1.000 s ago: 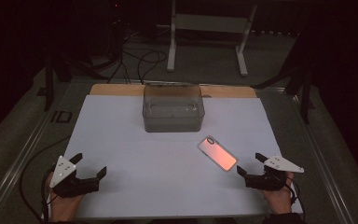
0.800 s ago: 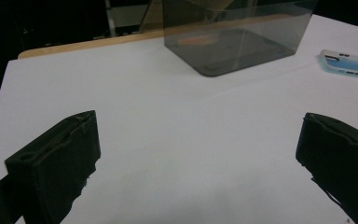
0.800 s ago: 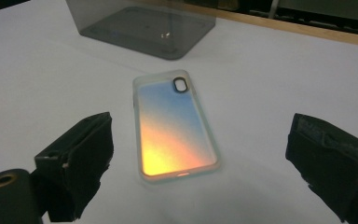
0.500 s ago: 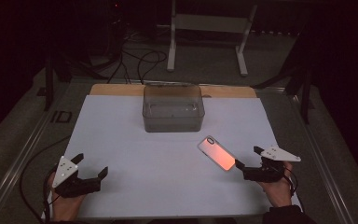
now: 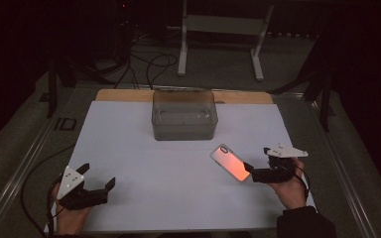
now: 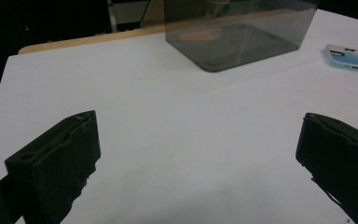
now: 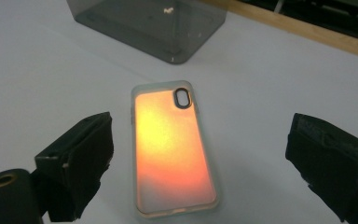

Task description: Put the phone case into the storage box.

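my right gripper (image 5: 254, 169) sits at five o'clock on the white surface (image 5: 139, 148), fingers apart, the near end of the orange phone case (image 5: 230, 162) lying between them, flat and not clamped. at twelve o'clock from the case i see the smoky clear box (image 5: 184, 114), standing apart from it. my left gripper (image 5: 98, 176) rests at seven o'clock, fingers apart over bare surface.
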`<action>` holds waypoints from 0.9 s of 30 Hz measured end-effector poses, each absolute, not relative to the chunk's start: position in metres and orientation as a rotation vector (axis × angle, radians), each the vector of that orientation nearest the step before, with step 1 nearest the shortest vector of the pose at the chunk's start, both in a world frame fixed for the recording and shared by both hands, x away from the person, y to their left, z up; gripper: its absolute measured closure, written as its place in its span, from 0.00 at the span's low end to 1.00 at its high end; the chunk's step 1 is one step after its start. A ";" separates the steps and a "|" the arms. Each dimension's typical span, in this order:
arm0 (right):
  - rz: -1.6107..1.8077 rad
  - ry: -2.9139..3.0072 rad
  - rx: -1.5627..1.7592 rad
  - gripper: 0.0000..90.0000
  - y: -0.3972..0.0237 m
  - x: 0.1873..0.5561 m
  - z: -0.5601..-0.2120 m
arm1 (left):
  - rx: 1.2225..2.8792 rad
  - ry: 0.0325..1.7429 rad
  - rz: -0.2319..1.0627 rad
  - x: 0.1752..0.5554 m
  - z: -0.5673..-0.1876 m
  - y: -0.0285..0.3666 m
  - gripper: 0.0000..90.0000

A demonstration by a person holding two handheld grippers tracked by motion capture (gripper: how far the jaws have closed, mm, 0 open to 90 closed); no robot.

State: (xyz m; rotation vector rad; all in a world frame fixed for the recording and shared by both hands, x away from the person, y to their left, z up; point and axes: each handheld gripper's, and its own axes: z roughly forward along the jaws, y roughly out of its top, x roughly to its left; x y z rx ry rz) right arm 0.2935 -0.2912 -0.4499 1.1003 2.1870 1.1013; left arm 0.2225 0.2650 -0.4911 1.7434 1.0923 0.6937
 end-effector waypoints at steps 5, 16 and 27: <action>1.067 2.209 1.106 0.08 -0.288 0.303 -0.450 | 1.749 1.094 0.695 0.223 -0.492 0.264 0.01; 0.977 2.268 1.088 0.08 -0.279 0.324 -0.451 | 1.760 1.088 0.692 0.224 -0.493 0.263 0.01; 0.853 2.366 1.097 0.13 -0.270 0.343 -0.458 | 1.763 1.085 0.690 0.224 -0.493 0.262 0.01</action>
